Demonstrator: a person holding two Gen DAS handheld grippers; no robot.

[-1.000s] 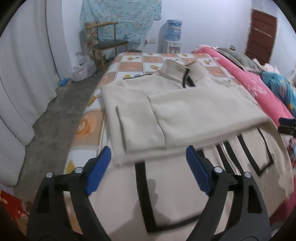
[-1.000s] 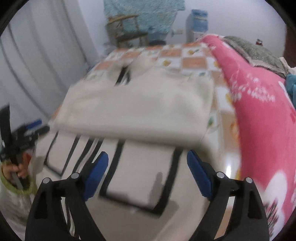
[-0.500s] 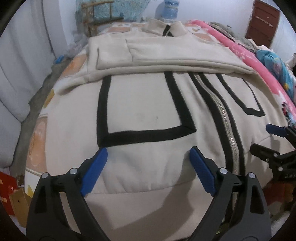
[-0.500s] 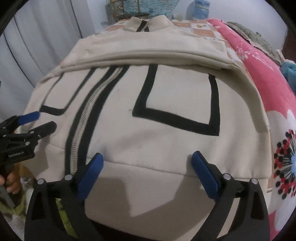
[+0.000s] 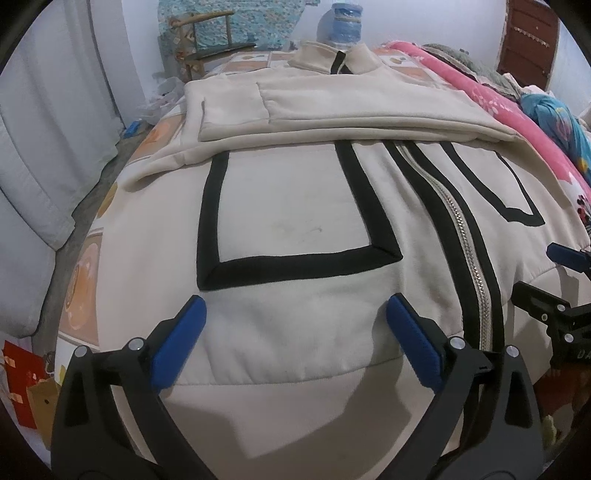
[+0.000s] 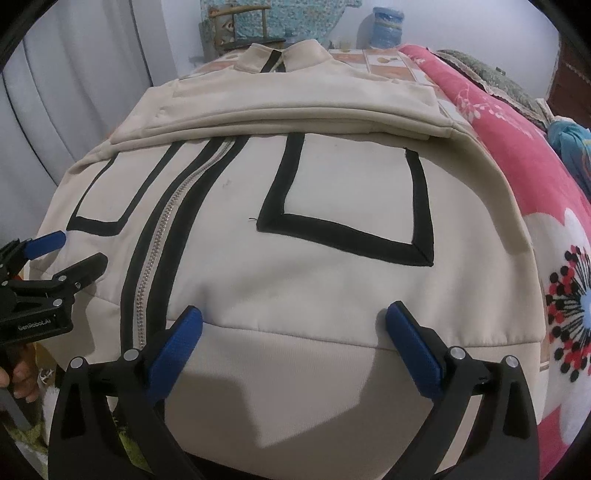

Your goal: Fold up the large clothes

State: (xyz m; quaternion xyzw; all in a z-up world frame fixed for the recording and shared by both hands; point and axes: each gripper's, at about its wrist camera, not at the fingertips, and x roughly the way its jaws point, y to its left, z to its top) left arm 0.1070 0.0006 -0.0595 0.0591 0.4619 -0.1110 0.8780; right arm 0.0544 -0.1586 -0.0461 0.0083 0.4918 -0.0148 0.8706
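Note:
A cream jacket [image 5: 288,206] with black trim and a metal zipper [image 5: 465,236] lies face up on the bed, both sleeves [image 5: 332,107] folded across its chest. My left gripper [image 5: 295,306] hovers over the hem band left of the zipper; its jaws are opening and only flat cloth lies below them. The right gripper [image 6: 295,314] stands open over the hem [image 6: 314,369] right of the zipper [image 6: 155,251], gripping nothing. Each wrist view catches the other tool at its edge: the right gripper [image 5: 535,268] and the left gripper [image 6: 81,247].
A pink floral blanket [image 6: 517,147] covers the bed's right side. Beyond the bed stand a wooden chair [image 5: 210,33], a water bottle [image 5: 345,18] and a brown door [image 5: 528,40]. White curtains [image 5: 48,147] hang left over grey floor. A red bag [image 5: 18,376] sits near left.
Both grippers dropped and came in close over the jacket's near hem, then held still. The jaws of both spread a little wider.

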